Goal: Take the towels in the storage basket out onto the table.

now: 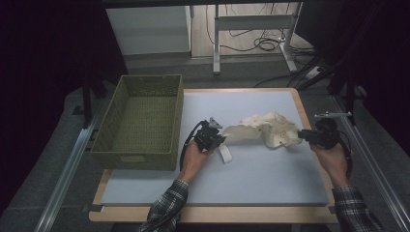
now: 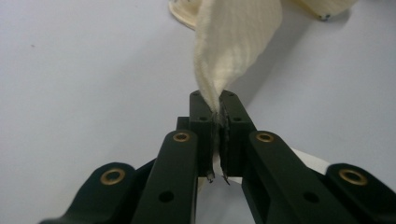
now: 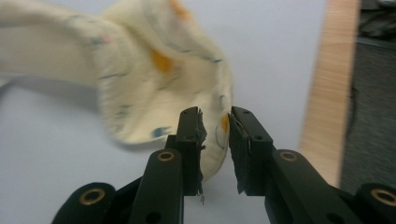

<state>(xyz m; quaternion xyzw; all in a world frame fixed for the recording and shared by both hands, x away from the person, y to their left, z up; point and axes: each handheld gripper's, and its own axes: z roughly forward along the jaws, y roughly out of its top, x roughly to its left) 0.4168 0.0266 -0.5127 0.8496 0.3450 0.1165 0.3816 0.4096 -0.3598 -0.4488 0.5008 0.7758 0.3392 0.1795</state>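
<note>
at the mat's left edge stands a green basket (image 1: 140, 123); nothing is seen inside it. right of it, on the grey mat (image 1: 261, 179), lies a cream cloth (image 1: 263, 128). left gripper (image 1: 216, 137) is clamped on the cloth's left edge, fabric pinched between closed jaws. right gripper (image 1: 300, 135) sits at the cloth's right edge, jaws apart, fabric between them, not yet pressed.

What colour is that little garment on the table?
Cream garment with small orange and blue printed marks, seen best in the right gripper view.
</note>
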